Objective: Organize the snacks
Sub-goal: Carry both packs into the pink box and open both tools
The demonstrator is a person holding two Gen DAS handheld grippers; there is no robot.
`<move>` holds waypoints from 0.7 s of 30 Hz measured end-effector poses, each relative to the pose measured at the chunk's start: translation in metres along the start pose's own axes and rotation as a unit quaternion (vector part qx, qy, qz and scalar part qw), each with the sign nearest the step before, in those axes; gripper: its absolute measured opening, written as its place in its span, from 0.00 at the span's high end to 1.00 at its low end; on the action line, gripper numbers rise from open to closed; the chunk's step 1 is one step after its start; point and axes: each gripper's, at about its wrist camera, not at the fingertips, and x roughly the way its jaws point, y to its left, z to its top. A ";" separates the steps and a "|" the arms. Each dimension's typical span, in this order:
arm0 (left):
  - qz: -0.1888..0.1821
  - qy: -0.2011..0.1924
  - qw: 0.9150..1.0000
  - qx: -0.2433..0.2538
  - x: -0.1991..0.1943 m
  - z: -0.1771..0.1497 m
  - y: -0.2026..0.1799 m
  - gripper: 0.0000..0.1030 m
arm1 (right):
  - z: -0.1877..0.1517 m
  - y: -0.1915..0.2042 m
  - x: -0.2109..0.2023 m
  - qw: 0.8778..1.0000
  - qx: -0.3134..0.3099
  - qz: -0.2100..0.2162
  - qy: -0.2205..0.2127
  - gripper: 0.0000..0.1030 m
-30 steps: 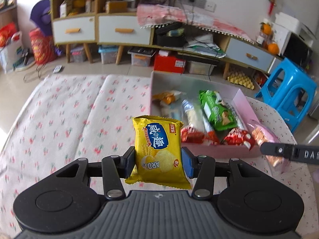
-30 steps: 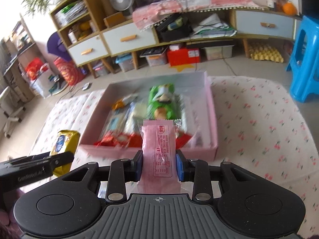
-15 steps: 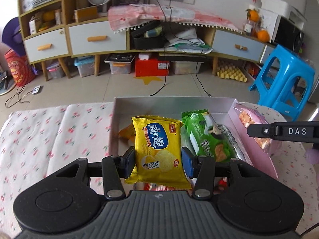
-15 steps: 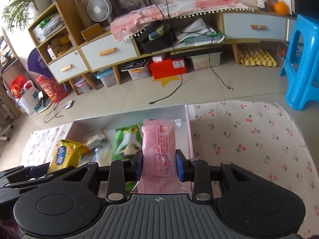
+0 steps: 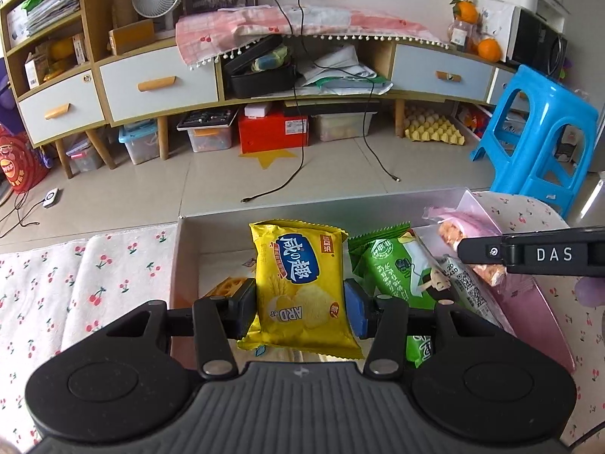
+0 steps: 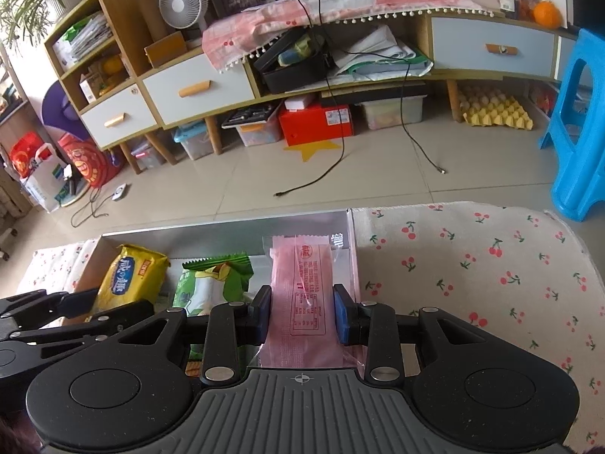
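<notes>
Over the box (image 5: 185, 257), a yellow packet (image 5: 300, 283) was pinched by the left gripper (image 5: 300, 308) and a pink packet (image 6: 302, 295) by the right gripper (image 6: 302, 314).

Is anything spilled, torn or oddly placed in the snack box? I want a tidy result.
Nothing stands out. The left gripper holds the yellow cracker pack and the right gripper holds the pink packet, both over the box. The green pack lies intact inside.

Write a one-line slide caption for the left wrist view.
Left gripper holds a yellow cracker packet over the pink box, beside a green packet.
</notes>
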 end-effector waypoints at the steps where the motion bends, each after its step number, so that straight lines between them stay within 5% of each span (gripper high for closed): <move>1: 0.000 -0.002 1.000 0.001 0.000 0.000 0.000 0.54 | 0.000 0.000 0.000 1.000 -0.001 0.001 -0.001 0.66; 5: 0.014 -0.011 1.000 0.010 -0.001 0.000 -0.002 0.41 | 0.000 -0.002 0.001 1.000 0.009 0.004 -0.002 0.58; 21: 0.015 -0.004 1.000 0.012 -0.024 -0.001 -0.005 0.24 | 0.003 0.002 -0.033 1.000 0.015 0.008 -0.011 0.38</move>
